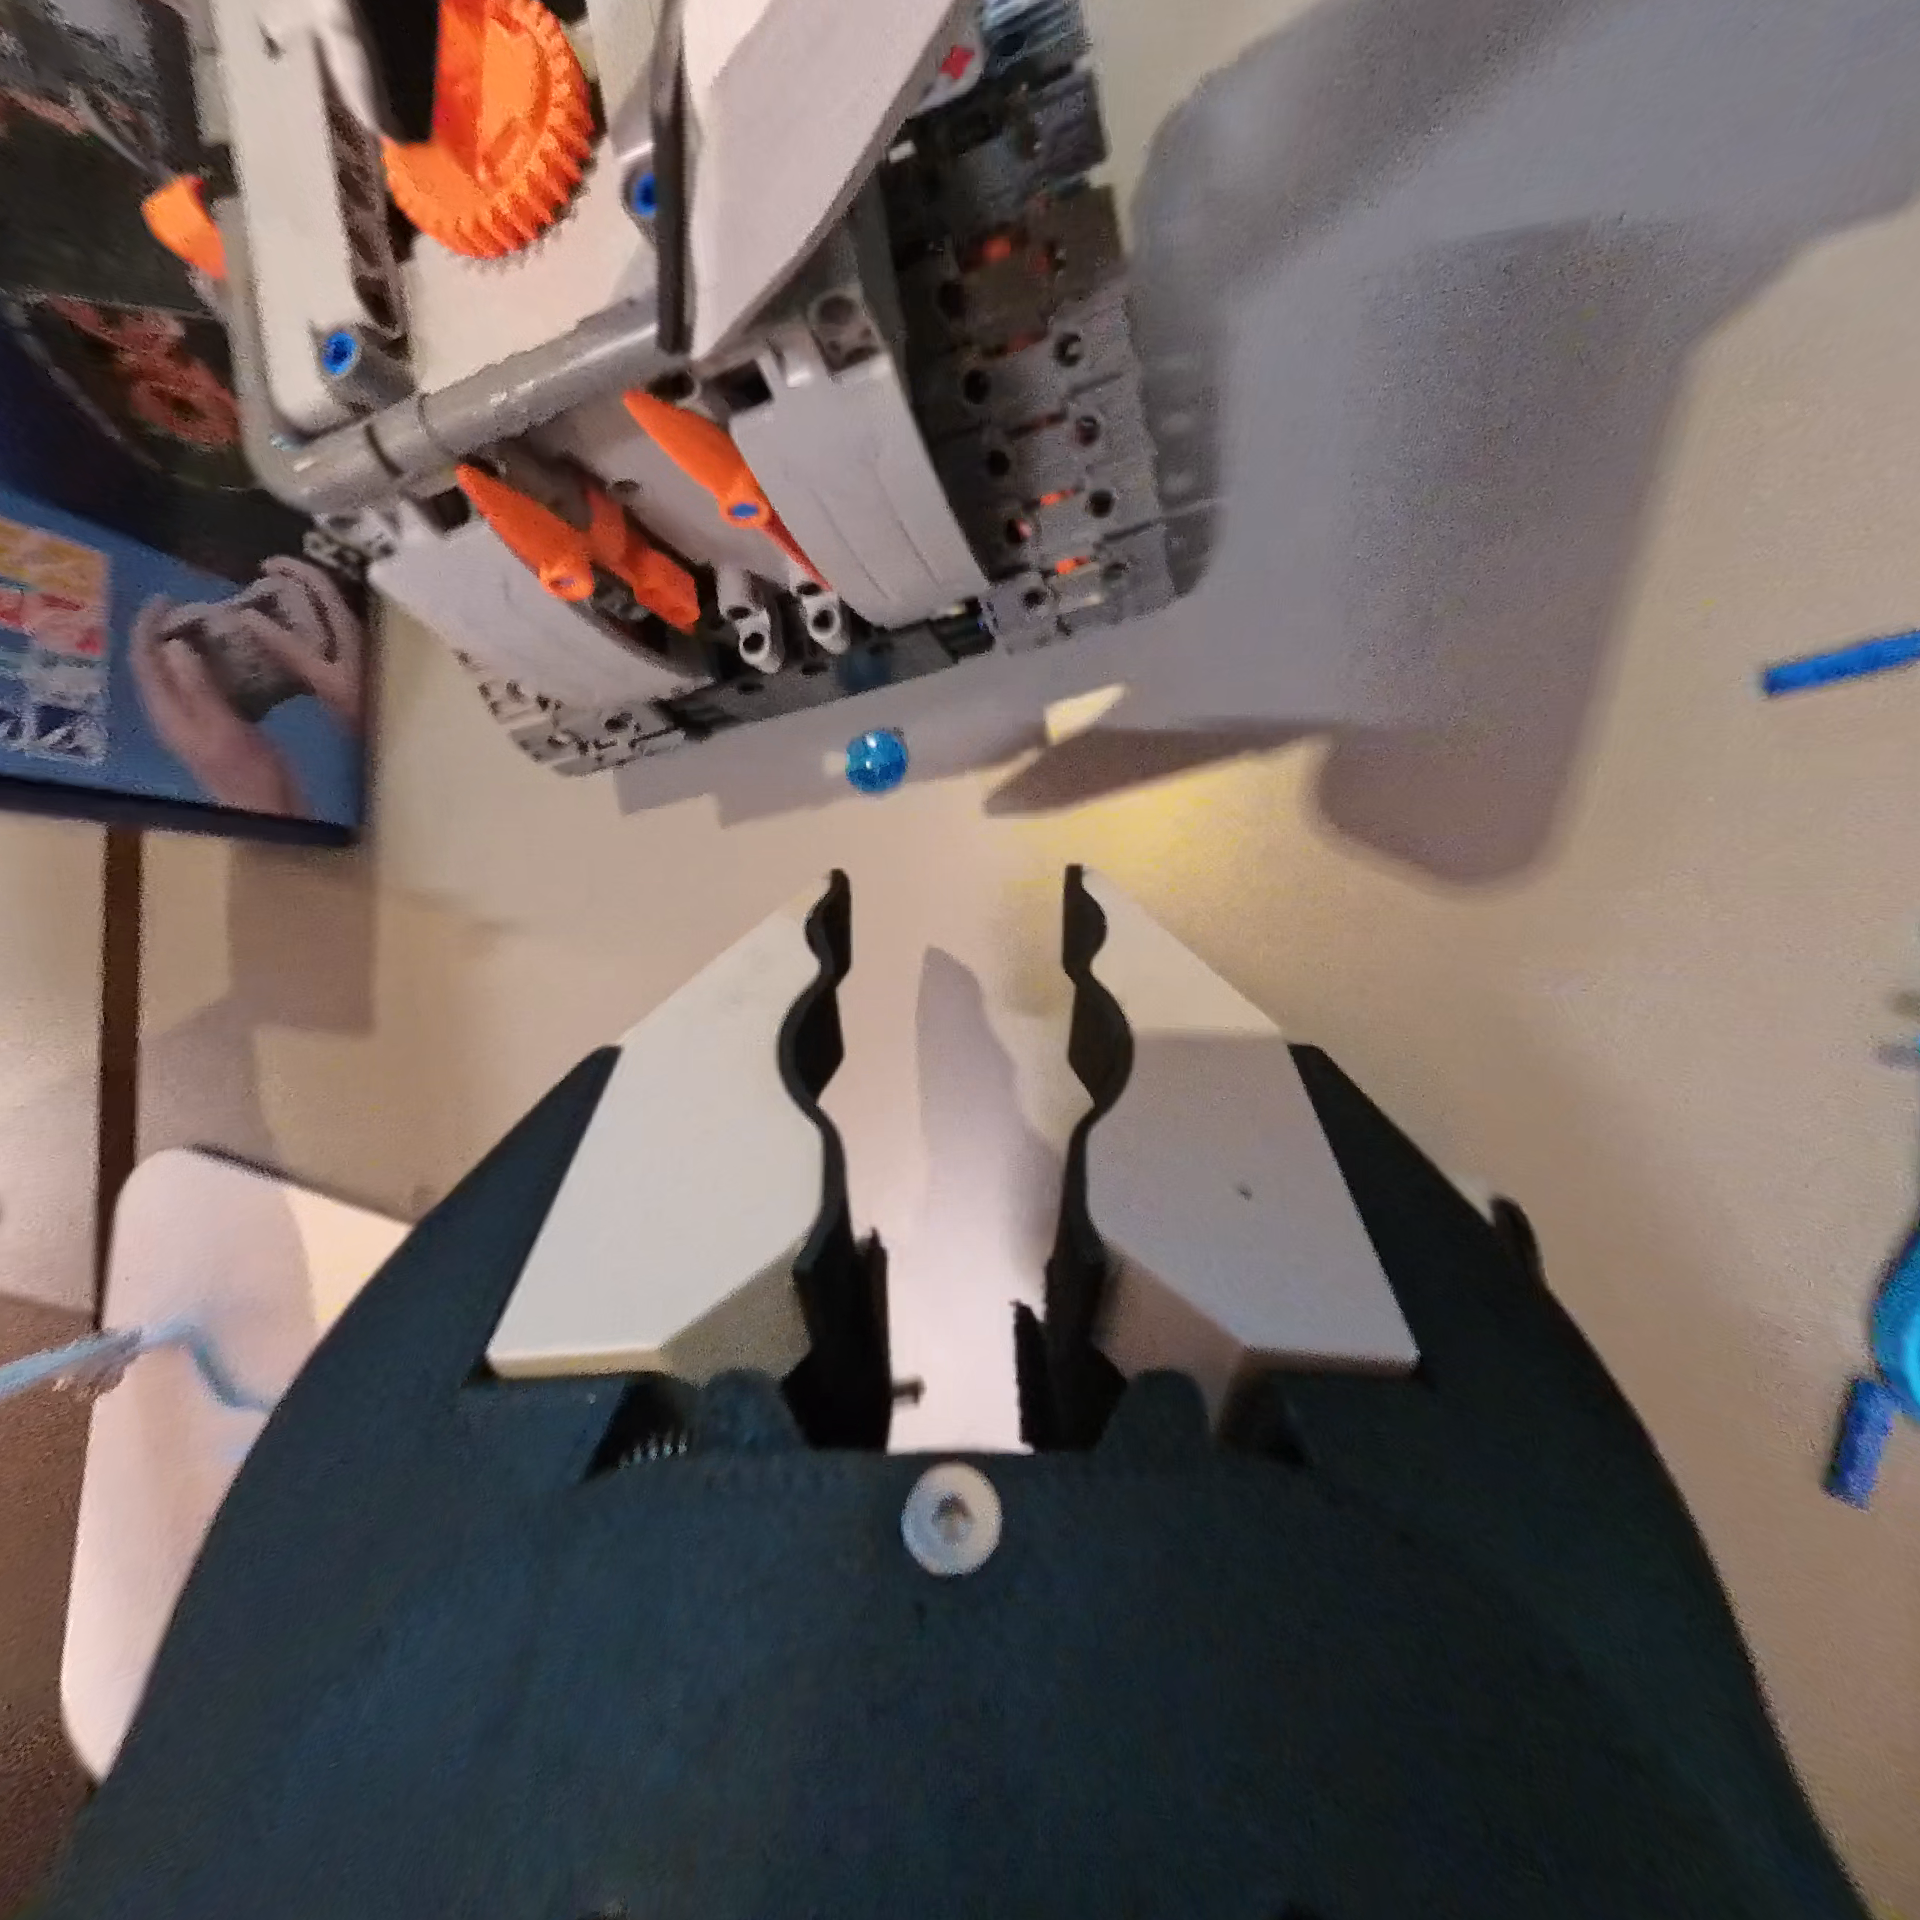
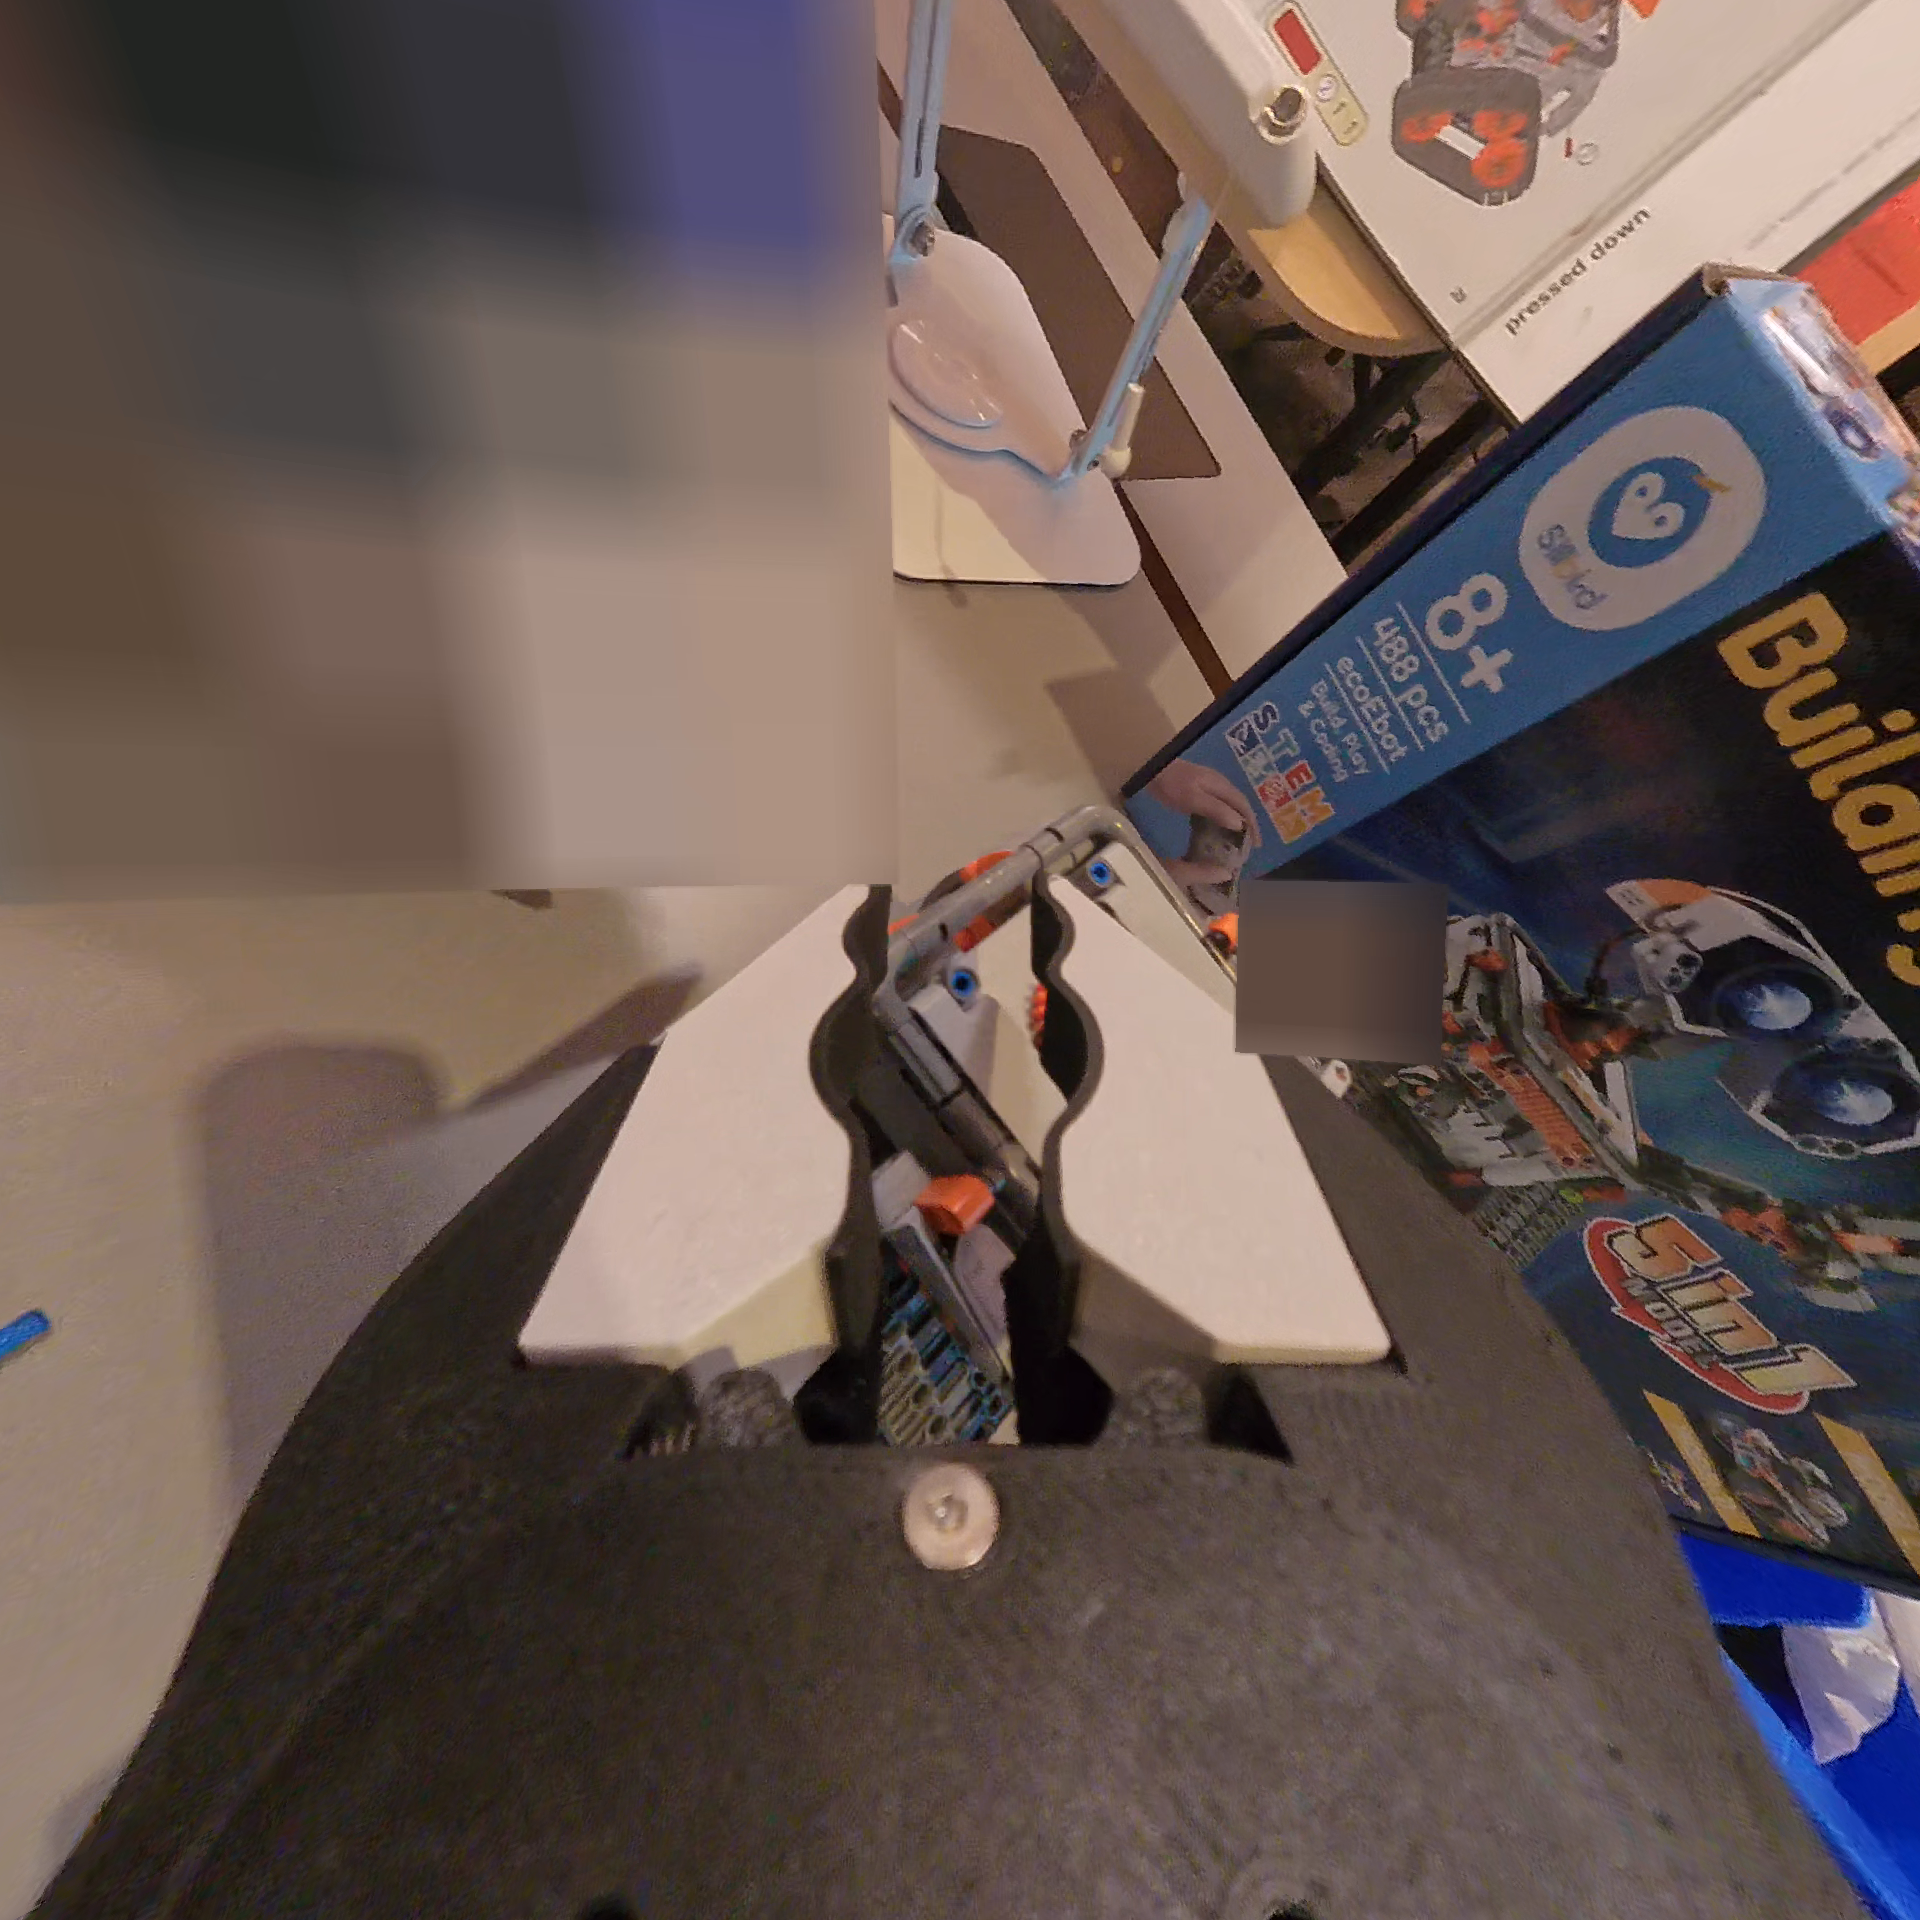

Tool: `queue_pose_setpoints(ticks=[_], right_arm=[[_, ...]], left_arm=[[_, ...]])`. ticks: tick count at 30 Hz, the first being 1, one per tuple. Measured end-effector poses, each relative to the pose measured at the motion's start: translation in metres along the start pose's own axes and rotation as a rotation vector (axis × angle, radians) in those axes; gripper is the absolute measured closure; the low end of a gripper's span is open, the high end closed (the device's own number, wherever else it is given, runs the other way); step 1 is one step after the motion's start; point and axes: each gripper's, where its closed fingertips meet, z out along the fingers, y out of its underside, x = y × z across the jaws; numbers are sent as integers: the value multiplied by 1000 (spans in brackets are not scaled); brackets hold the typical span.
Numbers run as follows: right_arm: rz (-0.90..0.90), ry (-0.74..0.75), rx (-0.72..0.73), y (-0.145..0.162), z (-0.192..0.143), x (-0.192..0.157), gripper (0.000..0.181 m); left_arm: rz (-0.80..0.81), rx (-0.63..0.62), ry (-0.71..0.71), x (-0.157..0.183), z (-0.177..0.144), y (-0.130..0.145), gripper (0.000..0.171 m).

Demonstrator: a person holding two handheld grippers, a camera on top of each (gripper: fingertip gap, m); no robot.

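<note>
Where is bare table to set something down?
Bare table lies beside the left gripper, up to the blue beam. Crowded ahead: blue bead, brick model, box. The right gripper straddles the model.

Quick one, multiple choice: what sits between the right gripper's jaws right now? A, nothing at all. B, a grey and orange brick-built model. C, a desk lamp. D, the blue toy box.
B: in the right wrist view the right gripper has its jaws around the grey and orange brick-built model; the blue toy box stands off to the side.
</note>
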Motion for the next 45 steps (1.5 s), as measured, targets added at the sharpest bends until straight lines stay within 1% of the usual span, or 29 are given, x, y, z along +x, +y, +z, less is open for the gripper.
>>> queue_pose_setpoints(ticks=[3, 8, 11, 13, 17, 20, 22, 24, 29, 31, 34, 38, 42, 43, 45], right_arm=[[13, 2, 26, -1, -2, 4, 157], [15, 12, 46, 0, -4, 9, 159], [21, 12, 60, -1, -6, 10, 158], [24, 11, 67, -2, -6, 10, 158], [20, 7, 58, 0, -3, 9, 158], [12, -2, 58, 0, -2, 6, 158], [-16, -20, 66, -3, -1, -1, 157], [-59, -49, 86, -9, 0, -14, 154], [-170, -120, 147, -39, 4, -62, 145], [-206, -127, 165, -53, 7, -81, 141], [-226, -101, 237, -81, 9, -104, 140], [-250, -26, 336, -113, 6, -124, 141], [-284, 30, 419, -137, -2, -137, 146], [-291, 25, 432, -141, -3, -141, 149], [-294, 21, 440, -145, -1, -147, 150]], left_arm=[[-38, -48, 27, -11, 28, -1, 132], [-156, -32, 126, -15, 51, -3, 134], [-193, -37, 153, -17, 61, 1, 143], [-208, -9, 163, -19, 64, -2, 158], [-244, 24, 187, -20, 64, -3, 159], [-254, 27, 197, -17, 57, 2, 159], [-276, 60, 203, -16, 44, 3, 159], [-325, 136, 211, -14, 22, -2, 159], [-447, 451, 217, -4, -66, -18, 159], [-481, 575, 203, 1, -102, -19, 159], [-526, 714, 203, 18, -140, -13, 159], [-605, 892, 243, 38, -172, -4, 159], [-666, 1005, 301, 47, -184, 4, 159], [-679, 1028, 326, 49, -186, 5, 159], [-708, 1064, 361, 53, -188, 7, 159]])
